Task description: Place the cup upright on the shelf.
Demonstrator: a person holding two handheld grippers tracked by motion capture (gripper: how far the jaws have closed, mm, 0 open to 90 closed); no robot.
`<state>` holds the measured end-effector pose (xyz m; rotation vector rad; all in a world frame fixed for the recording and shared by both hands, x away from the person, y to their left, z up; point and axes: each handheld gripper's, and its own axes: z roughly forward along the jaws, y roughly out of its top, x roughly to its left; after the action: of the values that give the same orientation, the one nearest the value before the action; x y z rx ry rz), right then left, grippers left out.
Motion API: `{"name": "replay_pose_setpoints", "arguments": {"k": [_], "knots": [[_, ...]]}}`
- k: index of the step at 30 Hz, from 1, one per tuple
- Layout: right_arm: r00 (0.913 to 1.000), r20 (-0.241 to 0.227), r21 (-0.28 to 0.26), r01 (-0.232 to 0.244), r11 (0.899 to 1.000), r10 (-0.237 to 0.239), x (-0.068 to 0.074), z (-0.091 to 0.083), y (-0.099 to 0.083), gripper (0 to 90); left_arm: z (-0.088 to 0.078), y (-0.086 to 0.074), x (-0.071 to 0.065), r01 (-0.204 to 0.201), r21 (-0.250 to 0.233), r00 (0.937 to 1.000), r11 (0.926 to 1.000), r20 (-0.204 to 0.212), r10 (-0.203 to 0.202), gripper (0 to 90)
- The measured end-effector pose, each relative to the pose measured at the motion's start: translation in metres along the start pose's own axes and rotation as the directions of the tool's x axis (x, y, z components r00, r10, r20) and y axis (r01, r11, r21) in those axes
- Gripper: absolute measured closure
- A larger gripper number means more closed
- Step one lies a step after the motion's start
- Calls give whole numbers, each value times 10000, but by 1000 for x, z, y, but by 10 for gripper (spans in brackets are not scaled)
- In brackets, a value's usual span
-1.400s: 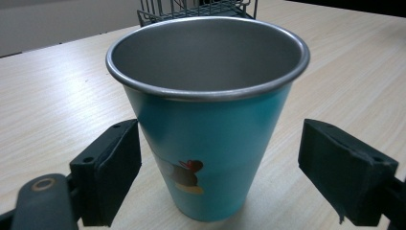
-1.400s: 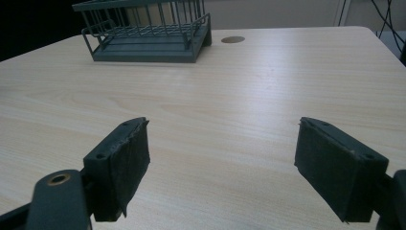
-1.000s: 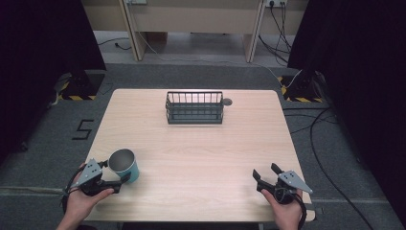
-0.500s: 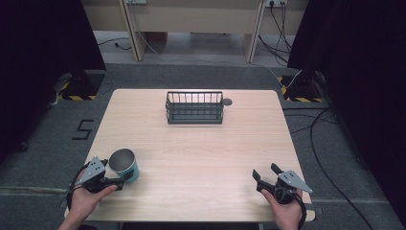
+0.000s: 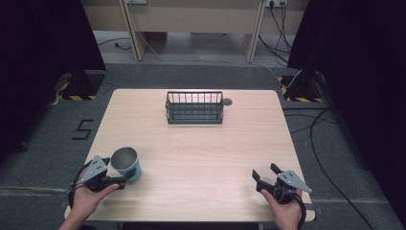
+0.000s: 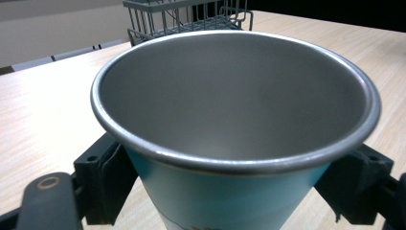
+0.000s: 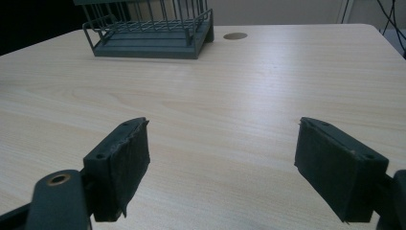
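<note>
A teal metal cup (image 5: 125, 164) with a silver inside stands upright near the table's front left corner. My left gripper (image 5: 122, 178) holds it from the near side, one jaw pressed to each side of its lower wall. In the left gripper view the cup (image 6: 230, 120) sits between the two black pads (image 6: 103, 179), which touch its teal wall. My right gripper (image 5: 265, 174) rests at the front right of the table, open and apart from everything. Its pads (image 7: 122, 165) stand wide with only bare wood between them.
A dark wire basket (image 5: 194, 107) stands empty at the back middle of the wooden table (image 5: 210, 153), also seen ahead in the right gripper view as the basket (image 7: 148, 28). A round cable hole (image 5: 227, 101) lies just right of it. Cables trail on the floor at right.
My left hand and gripper have edged slightly forward and right at the cup, which has barely moved. The right gripper has stayed still.
</note>
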<state>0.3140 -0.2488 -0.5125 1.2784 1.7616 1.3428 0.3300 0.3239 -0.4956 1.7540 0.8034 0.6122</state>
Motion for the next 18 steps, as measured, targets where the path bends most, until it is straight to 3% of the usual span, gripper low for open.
{"name": "replay_pose_setpoints", "arguments": {"k": [18], "knots": [[10000, 0, 9, -4, 10000, 4, 0, 0, 0, 201, 22, 28, 0, -244, -495, 9997, 9985, 84, 248, 160]]}}
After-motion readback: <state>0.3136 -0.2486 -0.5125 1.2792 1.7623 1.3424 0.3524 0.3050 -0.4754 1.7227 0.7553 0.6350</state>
